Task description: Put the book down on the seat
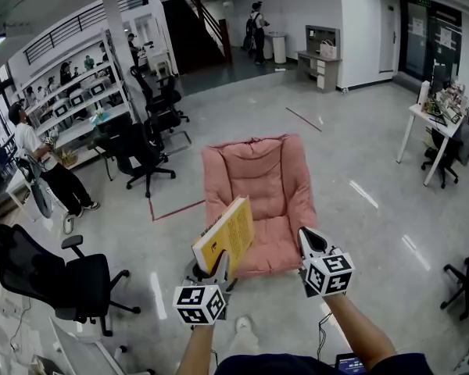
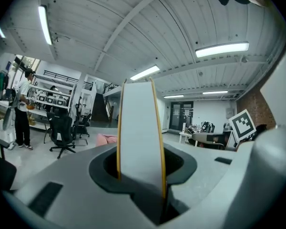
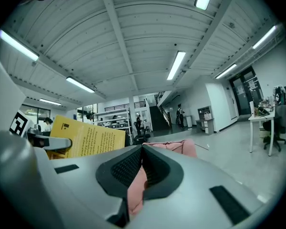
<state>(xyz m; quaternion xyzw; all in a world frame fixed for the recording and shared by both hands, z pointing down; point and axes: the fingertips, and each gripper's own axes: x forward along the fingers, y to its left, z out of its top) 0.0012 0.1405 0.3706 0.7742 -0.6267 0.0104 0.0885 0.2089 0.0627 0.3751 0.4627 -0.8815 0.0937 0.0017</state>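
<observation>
Head view: left gripper [image 1: 217, 266] level, outstretched

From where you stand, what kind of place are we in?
Most likely an open-plan office or lab workspace: black swivel office chairs stand on a polished grey floor, white metal shelving racks stand at left, and a white desk sits at right.

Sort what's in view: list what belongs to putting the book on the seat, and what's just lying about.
In the job:
yellow book, gripped by the left gripper
pink seat
right gripper, holding nothing

Lying about:
black office chairs
shelving
white desk
red floor tape
</observation>
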